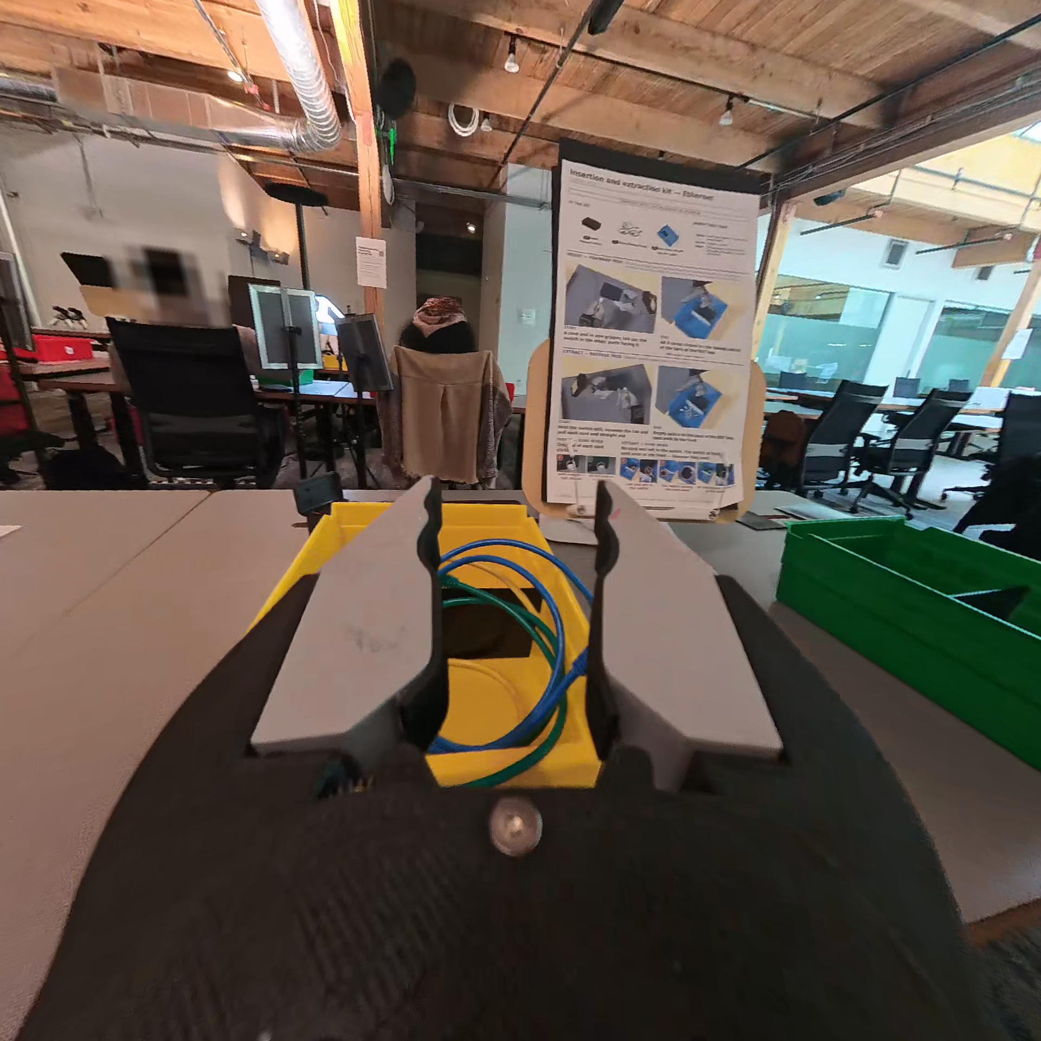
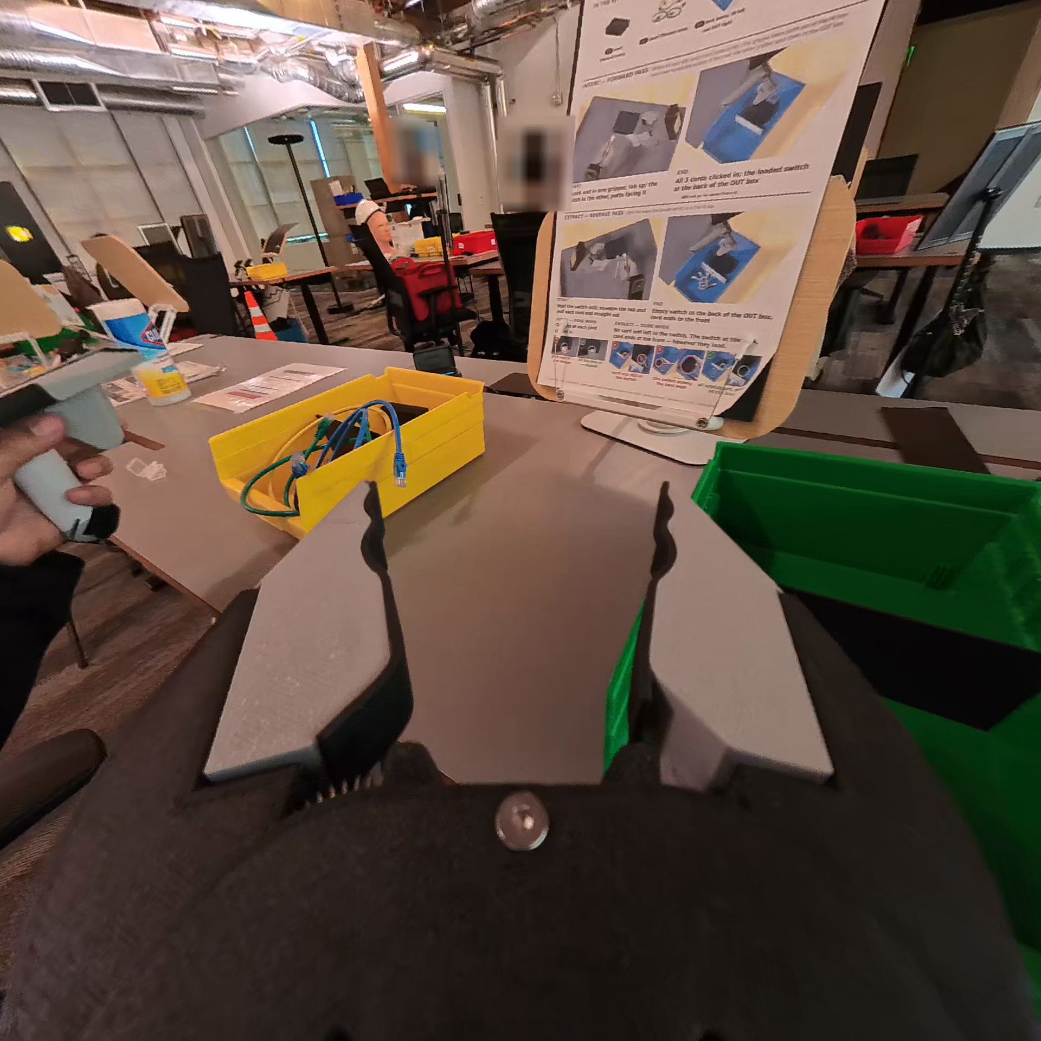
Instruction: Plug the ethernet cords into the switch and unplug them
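On the grey desk [image 2: 535,507] sits a yellow bin [image 2: 450,428] holding the black switch [image 2: 406,412] and coiled blue cord [image 1: 541,648], green cord [image 2: 265,495]; switch orientation unclear. Left tongs [image 1: 515,529] and right tongs [image 2: 515,518] gape, empty.

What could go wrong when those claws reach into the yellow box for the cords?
The blue cord, green cord and a yellow one lie looped together in the yellow bin, so lifting one may drag the others out. The black switch sits under the loops and could get tugged along. One blue plug hangs over the wall and may snag.
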### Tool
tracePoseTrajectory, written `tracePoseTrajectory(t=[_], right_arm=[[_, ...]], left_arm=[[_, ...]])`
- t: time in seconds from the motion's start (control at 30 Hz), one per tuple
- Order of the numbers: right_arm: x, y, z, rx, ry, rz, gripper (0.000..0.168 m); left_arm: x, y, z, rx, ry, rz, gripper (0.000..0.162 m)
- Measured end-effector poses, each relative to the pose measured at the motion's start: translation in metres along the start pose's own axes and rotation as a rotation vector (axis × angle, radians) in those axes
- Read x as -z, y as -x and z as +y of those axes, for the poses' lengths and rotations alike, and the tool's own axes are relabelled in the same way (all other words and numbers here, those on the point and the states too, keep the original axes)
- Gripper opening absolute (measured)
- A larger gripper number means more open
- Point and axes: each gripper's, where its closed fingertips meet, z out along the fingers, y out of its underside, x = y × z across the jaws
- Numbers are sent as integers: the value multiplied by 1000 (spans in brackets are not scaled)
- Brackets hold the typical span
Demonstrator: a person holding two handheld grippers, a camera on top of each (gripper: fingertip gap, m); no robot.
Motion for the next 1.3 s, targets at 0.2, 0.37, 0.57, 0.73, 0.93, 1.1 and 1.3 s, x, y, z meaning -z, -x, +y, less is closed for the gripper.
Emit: tracePoseTrajectory(t=[0.2, 0.37, 0.57, 0.73, 0.93, 1.1, 1.3], right_arm=[[-2, 0, -1, 12, -4, 12, 101], [-14, 15, 6, 30, 29, -45, 101], [-30, 43, 25, 98, 114, -166, 109], [-38, 36, 29, 113, 131, -136, 109], [-41, 33, 28, 91, 121, -135, 102], [-45, 31, 42, 44, 190, -146, 99], [-42, 10, 49, 79, 248, -65, 98]], left_arm=[[-4, -12, 6, 82, -7, 64, 48], [-1, -17, 11, 43, 26, 76, 54], [11, 2, 9, 27, 31, 26, 53], [26, 31, -4, 67, -7, -30, 50], [29, 40, 0, 46, 10, -52, 52], [24, 38, 18, 19, 85, -17, 50], [28, 72, 40, 81, 198, -62, 56]])
